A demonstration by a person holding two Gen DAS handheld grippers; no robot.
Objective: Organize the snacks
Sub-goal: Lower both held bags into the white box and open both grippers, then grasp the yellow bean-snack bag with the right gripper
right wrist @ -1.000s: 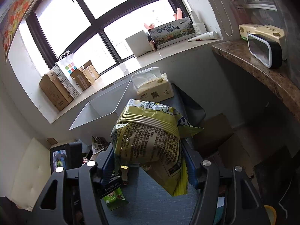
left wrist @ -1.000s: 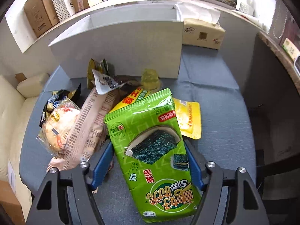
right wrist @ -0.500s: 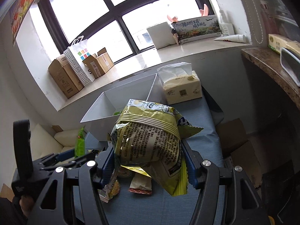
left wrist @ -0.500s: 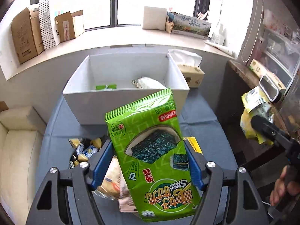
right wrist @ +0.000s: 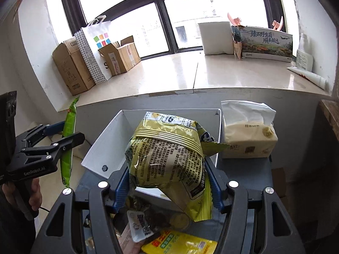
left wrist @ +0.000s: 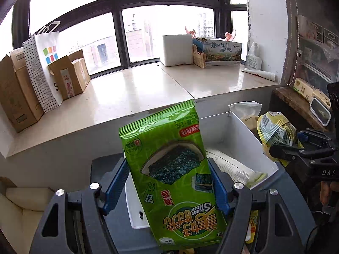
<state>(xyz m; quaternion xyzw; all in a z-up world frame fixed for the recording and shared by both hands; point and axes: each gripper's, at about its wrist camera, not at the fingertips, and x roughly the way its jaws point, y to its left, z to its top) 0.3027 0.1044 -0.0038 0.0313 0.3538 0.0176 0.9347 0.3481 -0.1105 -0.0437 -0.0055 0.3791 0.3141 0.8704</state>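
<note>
My left gripper (left wrist: 169, 180) is shut on a green seaweed snack bag (left wrist: 171, 169) and holds it in the air in front of the white box (left wrist: 241, 131). My right gripper (right wrist: 167, 182) is shut on a yellow-green crinkled snack bag (right wrist: 167, 156), held over the near edge of the white box (right wrist: 106, 148). The right gripper and its bag show in the left wrist view (left wrist: 275, 133), at the box's right side. The left gripper with the green bag edge-on shows in the right wrist view (right wrist: 67, 144), left of the box. A packet (left wrist: 231, 165) lies inside the box.
Loose snacks (right wrist: 178, 241) lie on the grey table (right wrist: 239, 169) below my right gripper. A tissue pack (right wrist: 247, 135) stands right of the box. Cardboard boxes (right wrist: 72, 72), a paper bag (right wrist: 95, 48) and cartons (right wrist: 264, 42) line the window sill behind. A cream cushion (left wrist: 25, 199) is at the left.
Both grippers have risen and tilted up with their bags. The left one has moved from over the snack pile toward the white box; the right one has come over the box's near edge.
</note>
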